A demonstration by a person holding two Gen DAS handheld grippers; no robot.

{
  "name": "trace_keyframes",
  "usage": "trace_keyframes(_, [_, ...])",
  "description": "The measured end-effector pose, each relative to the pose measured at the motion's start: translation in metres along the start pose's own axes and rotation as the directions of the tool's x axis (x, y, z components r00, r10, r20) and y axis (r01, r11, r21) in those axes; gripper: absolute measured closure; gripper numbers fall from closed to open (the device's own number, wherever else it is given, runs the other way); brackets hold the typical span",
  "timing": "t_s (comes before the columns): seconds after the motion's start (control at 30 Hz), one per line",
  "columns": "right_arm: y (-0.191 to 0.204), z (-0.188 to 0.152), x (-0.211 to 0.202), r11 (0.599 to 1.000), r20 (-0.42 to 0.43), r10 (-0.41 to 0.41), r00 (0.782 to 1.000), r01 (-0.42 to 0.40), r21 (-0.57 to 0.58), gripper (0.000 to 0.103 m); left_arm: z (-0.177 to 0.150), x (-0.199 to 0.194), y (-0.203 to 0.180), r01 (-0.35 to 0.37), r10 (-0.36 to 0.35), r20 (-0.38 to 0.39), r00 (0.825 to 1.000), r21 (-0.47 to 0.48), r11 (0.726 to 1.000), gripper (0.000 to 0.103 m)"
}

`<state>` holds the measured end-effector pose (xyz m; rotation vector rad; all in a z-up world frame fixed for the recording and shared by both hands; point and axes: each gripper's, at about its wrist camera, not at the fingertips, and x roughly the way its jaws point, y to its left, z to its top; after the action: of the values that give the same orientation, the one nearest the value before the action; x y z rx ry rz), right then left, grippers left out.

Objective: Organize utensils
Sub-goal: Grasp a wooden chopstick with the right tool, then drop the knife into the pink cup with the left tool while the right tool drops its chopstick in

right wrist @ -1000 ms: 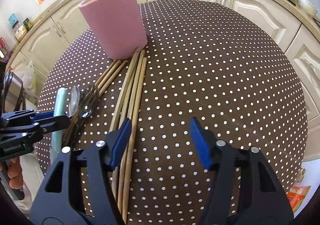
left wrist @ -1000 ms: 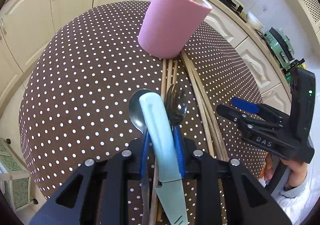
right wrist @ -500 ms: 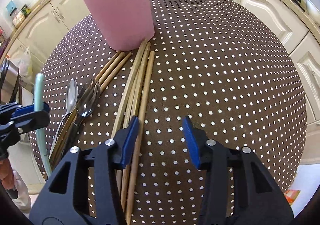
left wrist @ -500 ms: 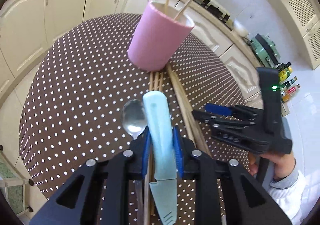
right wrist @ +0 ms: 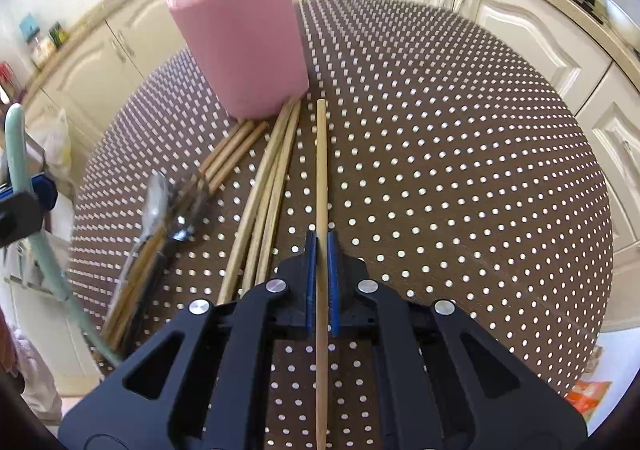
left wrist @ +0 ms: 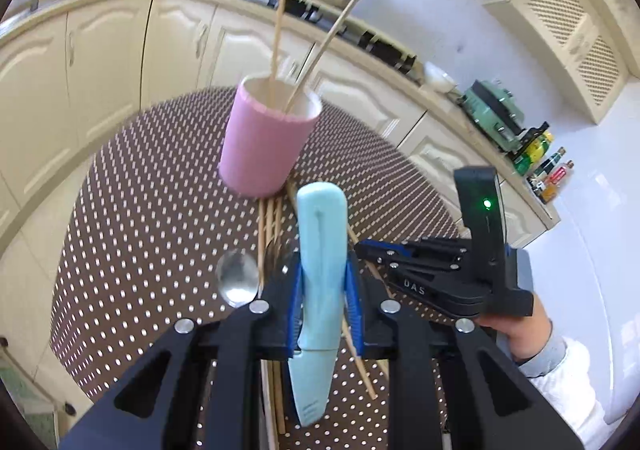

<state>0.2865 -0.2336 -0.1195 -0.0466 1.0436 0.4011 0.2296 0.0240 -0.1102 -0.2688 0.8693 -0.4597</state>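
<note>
Cup (left wrist: pixel 264 146) stands ahead of both grippers at the surface's far edge: the left gripper (left wrist: pixel 322 290), fingers clamped on a pale blue knife (left wrist: pixel 320 250) lying along them, and the right gripper (right wrist: pixel 322 278), just closed on 1 chopstick (right wrist: pixel 321 178) pointing cupward, its near end cut off.

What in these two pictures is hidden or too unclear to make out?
- Cup contents: left view shows two sticks; its wall hides anything lower.
- Knife blade: sheathed in light blue.
- Spoon and fork: motion-blurred in the right view.
- Held chopstick: near end cut off by the frame.
</note>
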Motion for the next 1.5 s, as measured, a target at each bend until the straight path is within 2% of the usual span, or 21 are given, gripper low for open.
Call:
trace_keyframes(0.13, [-0.010, -0.003, -0.032, 0.996, 0.145, 0.078, 0.986, -0.083, 0.027, 0.097, 0.009, -0.014, -0.012, 0.029, -0.031, 0.054, 0.998, 0.027, 0.999, 0.084])
trace_keyframes(0.27, [-0.007, -0.001, -0.067, 0.988, 0.297, 0.138, 0.945, -0.151, 0.020, 0.097, 0.018, -0.025, -0.025, 0.031, -0.038, 0.108, 0.993, 0.067, 0.997, 0.084])
trace_keyframes(0.43, [0.010, 0.011, -0.108, 0.979, 0.478, 0.191, 0.857, -0.205, -0.025, 0.097, 0.042, -0.039, -0.038, 0.005, -0.029, 0.206, 0.978, 0.114, 0.993, 0.084])
trace_keyframes(0.5, [0.015, 0.020, -0.116, 0.976, 0.540, 0.204, 0.817, -0.212, -0.047, 0.097, 0.055, -0.044, -0.042, -0.010, -0.024, 0.253, 0.967, 0.133, 0.991, 0.084])
trace_keyframes(0.63, [0.024, 0.048, -0.114, 0.972, 0.624, 0.214, 0.752, -0.225, -0.063, 0.097, 0.084, -0.045, -0.045, -0.031, -0.018, 0.328, 0.945, 0.143, 0.989, 0.084])
trace_keyframes(0.73, [0.029, 0.067, -0.109, 0.970, 0.680, 0.209, 0.703, -0.235, -0.056, 0.097, 0.104, -0.046, -0.048, -0.041, -0.021, 0.384, 0.923, 0.153, 0.987, 0.084])
trace_keyframes(0.8, [0.030, 0.079, -0.110, 0.975, 0.713, 0.186, 0.676, -0.214, -0.052, 0.097, 0.118, -0.047, -0.050, -0.076, 0.002, 0.427, 0.904, 0.156, 0.985, 0.084])
trace_keyframes(0.87, [0.028, 0.090, -0.111, 0.975, 0.748, 0.178, 0.639, -0.219, -0.044, 0.097, 0.127, -0.048, -0.050, -0.098, 0.016, 0.462, 0.887, 0.155, 0.983, 0.084])
trace_keyframes(0.93, [0.027, 0.100, -0.113, 0.974, 0.775, 0.164, 0.610, -0.224, -0.030, 0.097, 0.137, -0.045, -0.048, -0.112, 0.019, 0.501, 0.865, 0.155, 0.982, 0.084])
trace_keyframes(1.0, [0.023, 0.109, -0.109, 0.974, 0.798, 0.149, 0.584, -0.227, -0.016, 0.097, 0.146, -0.038, -0.044, -0.116, 0.023, 0.523, 0.852, 0.146, 0.982, 0.084])
trace_keyframes(1.1, [0.014, 0.122, -0.099, 0.969, 0.815, 0.144, 0.561, -0.249, 0.001, 0.097, 0.154, -0.026, -0.034, -0.103, 0.016, 0.547, 0.837, 0.129, 0.986, 0.084])
trace_keyframes(1.13, [0.012, 0.127, -0.094, 0.965, 0.817, 0.147, 0.557, -0.262, 0.005, 0.097, 0.157, -0.021, -0.030, -0.100, 0.016, 0.546, 0.837, 0.124, 0.987, 0.083])
trace_keyframes(1.27, [0.008, 0.131, -0.080, 0.967, 0.827, 0.124, 0.548, -0.255, 0.025, 0.097, 0.165, 0.006, -0.015, -0.111, 0.046, 0.510, 0.859, 0.097, 0.989, 0.083])
trace_keyframes(1.5, [0.010, 0.133, -0.056, 0.975, 0.829, 0.100, 0.551, -0.221, 0.030, 0.097, 0.154, 0.034, 0.007, -0.126, 0.075, 0.461, 0.884, 0.081, 0.989, 0.083])
